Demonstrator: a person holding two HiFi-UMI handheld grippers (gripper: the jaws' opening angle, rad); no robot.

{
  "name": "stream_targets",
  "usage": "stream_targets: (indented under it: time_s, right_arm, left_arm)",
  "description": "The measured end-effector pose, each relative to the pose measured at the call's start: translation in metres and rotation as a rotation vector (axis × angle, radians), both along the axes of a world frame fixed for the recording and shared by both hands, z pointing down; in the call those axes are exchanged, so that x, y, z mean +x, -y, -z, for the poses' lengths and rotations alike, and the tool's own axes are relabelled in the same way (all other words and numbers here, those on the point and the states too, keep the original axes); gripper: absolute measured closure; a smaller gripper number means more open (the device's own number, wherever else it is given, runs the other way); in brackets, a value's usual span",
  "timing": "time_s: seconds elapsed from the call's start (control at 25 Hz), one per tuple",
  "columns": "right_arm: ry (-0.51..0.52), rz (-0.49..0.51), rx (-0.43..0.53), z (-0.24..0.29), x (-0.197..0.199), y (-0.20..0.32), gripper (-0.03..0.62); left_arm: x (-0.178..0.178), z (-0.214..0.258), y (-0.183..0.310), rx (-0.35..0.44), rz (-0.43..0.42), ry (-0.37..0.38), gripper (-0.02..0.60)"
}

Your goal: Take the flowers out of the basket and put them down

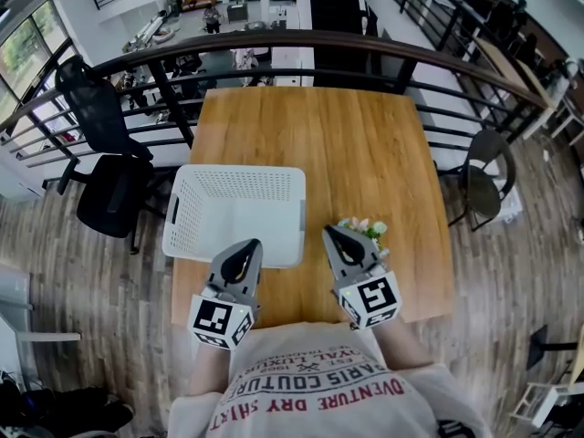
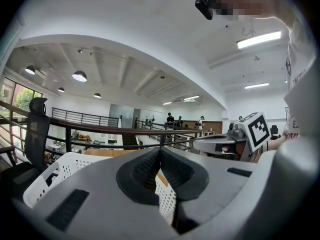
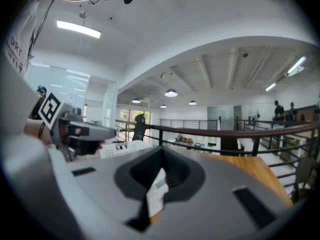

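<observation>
A small bunch of pale pink and white flowers with green leaves [image 1: 367,229] lies on the wooden table [image 1: 310,135], just right of my right gripper [image 1: 329,234]. That gripper's jaws meet at the tips [image 3: 162,160]; a white scrap shows through the gap below them, and I cannot tell what it is. The white perforated basket [image 1: 237,210] stands left of the flowers, with no flowers visible in it. My left gripper [image 1: 249,245] hovers at the basket's near edge, its jaws closed [image 2: 160,150] with nothing between them; the basket's mesh [image 2: 65,171] shows below.
A dark metal railing [image 1: 301,48] runs behind the table's far edge. A black office chair [image 1: 105,153] stands to the left and a round chair [image 1: 484,181] to the right. The table's near edge lies just under both grippers.
</observation>
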State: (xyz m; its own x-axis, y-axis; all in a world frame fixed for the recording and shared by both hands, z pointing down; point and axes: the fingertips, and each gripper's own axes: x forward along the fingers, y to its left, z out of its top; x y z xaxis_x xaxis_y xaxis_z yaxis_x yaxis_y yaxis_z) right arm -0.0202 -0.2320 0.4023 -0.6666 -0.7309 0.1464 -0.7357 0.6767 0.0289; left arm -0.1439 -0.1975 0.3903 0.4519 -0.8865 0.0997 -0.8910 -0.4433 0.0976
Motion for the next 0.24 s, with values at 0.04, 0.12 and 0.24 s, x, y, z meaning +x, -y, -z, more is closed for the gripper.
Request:
stream_targets:
  time_s: [0.04, 0.12, 0.24]
  right_arm:
    - [0.003, -0.004, -0.002, 0.001, -0.001, 0.000, 0.566]
    - [0.005, -0.011, -0.005, 0.002, -0.004, 0.002, 0.566]
    - [-0.005, -0.023, -0.010, 0.001, -0.009, 0.004, 0.566]
  left_arm:
    - [-0.003, 0.001, 0.000, 0.002, 0.002, -0.002, 0.557]
    - [-0.008, 0.000, -0.001, 0.004, 0.004, -0.006, 0.557]
    - [-0.016, 0.000, -0.001, 0.005, 0.006, -0.009, 0.557]
